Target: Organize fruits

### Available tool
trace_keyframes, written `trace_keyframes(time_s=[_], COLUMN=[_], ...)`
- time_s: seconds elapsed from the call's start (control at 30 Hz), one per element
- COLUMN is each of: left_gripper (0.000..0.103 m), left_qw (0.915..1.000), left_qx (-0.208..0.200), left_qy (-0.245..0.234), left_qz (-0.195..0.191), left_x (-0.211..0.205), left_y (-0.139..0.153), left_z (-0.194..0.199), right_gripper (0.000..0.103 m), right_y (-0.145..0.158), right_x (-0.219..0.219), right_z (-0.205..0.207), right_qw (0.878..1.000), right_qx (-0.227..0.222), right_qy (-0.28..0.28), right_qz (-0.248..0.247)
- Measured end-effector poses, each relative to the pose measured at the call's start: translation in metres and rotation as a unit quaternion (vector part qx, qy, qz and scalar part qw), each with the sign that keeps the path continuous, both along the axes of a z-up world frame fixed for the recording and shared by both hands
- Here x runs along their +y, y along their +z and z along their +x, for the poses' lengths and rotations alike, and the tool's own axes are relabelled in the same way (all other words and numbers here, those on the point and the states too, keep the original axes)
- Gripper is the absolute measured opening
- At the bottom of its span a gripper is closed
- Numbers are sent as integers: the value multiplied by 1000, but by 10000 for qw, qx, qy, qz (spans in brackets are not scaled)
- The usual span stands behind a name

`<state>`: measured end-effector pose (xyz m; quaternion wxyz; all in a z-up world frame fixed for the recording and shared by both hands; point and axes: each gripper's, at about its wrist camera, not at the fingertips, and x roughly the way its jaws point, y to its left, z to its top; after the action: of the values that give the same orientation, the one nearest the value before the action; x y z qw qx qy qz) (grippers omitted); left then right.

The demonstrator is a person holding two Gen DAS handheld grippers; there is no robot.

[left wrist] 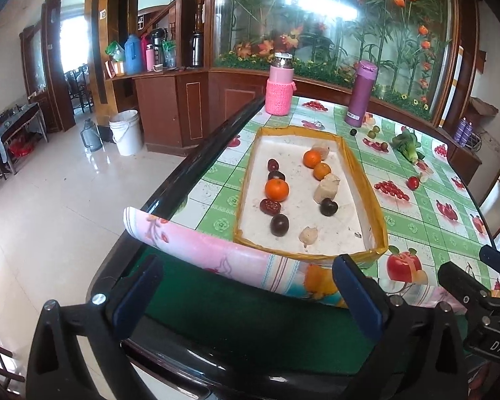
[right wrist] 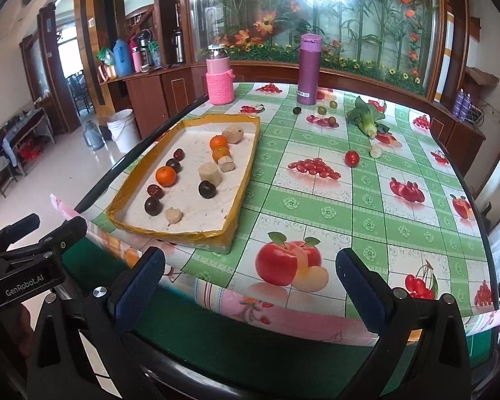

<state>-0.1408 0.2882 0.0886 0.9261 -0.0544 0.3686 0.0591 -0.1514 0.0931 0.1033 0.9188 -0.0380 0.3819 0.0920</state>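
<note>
L gripper (left wrist: 246,295) jaws spread wide, nothing between the blue pads; R gripper (right wrist: 250,291) same, wide apart, empty. No earlier view, so only the stance noted. Both hang over near table edge, just short of the tray (right wrist: 116,211), a shallow white box w/ tan taped rim, taken as landmark. Between jaws and tray: rolled-back pink cloth edge (left wrist: 196,250) and bare green felt (left wrist: 236,320); nothing else blocks the approach. In tray, counted: 3 oranges (left wrist: 277,190), 5 dark round fruits (plum-like) (left wrist: 279,225), 4 pale beige lumps (left wrist: 326,189), kind unclear. Outside tray, on green fruit-print tablecloth (right wrist: 316,206): red tomato (right wrist: 352,158) to tray's right; leafy green veg (right wrist: 366,118) farther right; 4 small dark/green round fruits (right wrist: 322,110) beyond tray's far right corner, near purple flask (right wrist: 308,68); pink flask w/ knit sleeve (right wrist: 219,78) behind tray's far end. White bucket (left wrist: 126,131) on floor, left of tray. Writing: "GenRobot.AI" on L gripper body seen from R cam; "DAS" on R gripper body seen from L cam.
</note>
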Motion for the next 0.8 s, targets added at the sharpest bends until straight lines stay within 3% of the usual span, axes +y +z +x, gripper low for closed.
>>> trace_keyframes(time_s=[0.2,0.53,0.8], left_gripper=[103,103,103], left_qw=[10000,9986,9983], left_qx=[26,-440,-433], left_qy=[-52,-226,-303], left_qz=[46,201,226], left_x=[-5,-13,-15], left_y=[1,12,16], left_z=[0,-11,-12], right_gripper=[103,103,103], right_y=[-3,-1,-2], right_x=[-1,-4,-5], right_z=[-2,-6,-7], right_qw=[10000,9999,9998], right_qx=[67,63,101], right_qy=[-20,-98,-125], right_qz=[-43,-78,-76])
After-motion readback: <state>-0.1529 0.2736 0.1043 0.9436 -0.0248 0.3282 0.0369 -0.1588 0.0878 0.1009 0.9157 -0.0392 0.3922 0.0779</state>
